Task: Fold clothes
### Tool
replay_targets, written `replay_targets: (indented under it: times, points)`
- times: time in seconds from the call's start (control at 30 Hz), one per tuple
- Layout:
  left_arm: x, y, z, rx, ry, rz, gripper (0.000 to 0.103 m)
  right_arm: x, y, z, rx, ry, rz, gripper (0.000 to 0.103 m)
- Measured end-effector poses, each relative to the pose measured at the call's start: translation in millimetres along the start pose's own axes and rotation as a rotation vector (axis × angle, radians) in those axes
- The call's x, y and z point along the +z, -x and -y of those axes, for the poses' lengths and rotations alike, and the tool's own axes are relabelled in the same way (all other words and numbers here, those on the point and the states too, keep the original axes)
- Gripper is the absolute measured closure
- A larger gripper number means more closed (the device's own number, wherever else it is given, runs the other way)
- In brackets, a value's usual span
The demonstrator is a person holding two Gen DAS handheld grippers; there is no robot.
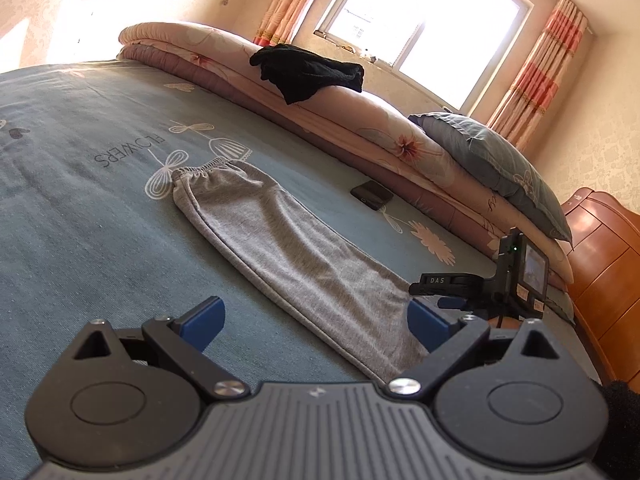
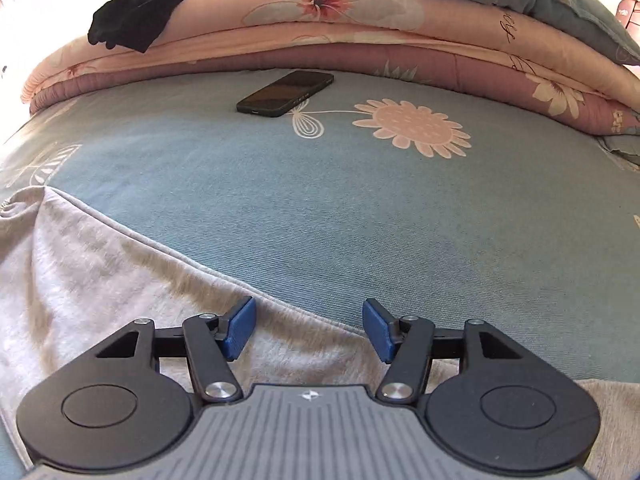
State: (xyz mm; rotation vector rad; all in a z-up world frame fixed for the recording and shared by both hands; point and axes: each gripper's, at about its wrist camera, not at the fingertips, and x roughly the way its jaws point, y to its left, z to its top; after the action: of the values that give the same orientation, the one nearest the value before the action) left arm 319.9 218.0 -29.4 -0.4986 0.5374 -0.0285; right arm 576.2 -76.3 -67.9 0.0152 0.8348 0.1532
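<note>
Grey trousers (image 1: 280, 248) flat on bed (image 1: 80, 200), halved lengthwise; left gripper (image 1: 316, 320) and right gripper (image 2: 308, 330) both spread, empty — next, likely pinch hem, fold toward waistband.

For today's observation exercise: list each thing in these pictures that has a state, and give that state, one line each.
Grey trousers: folded lengthwise, flat on the bed.
Left gripper: open, empty.
Right gripper: open, empty, over the trousers' edge.
Phone: screen dark, lying flat.
Black garment: crumpled on the quilt.
</note>
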Motion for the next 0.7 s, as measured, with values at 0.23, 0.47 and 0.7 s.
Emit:
replay_targets:
  times: [0.23, 0.47, 0.7]
  points:
    - [10, 17, -22, 0.113, 0.023, 0.07, 0.006, 2, 23, -83, 0.147, 0.205, 0.036, 0.04]
    - [21, 32, -64, 0.176, 0.156, 0.132, 0.006, 17, 3, -150, 0.272, 0.232, 0.007, 0.048]
    - [22, 35, -71, 0.159, 0.182, 0.142, 0.006, 25, -54, -164, 0.224, 0.124, -0.053, 0.048]
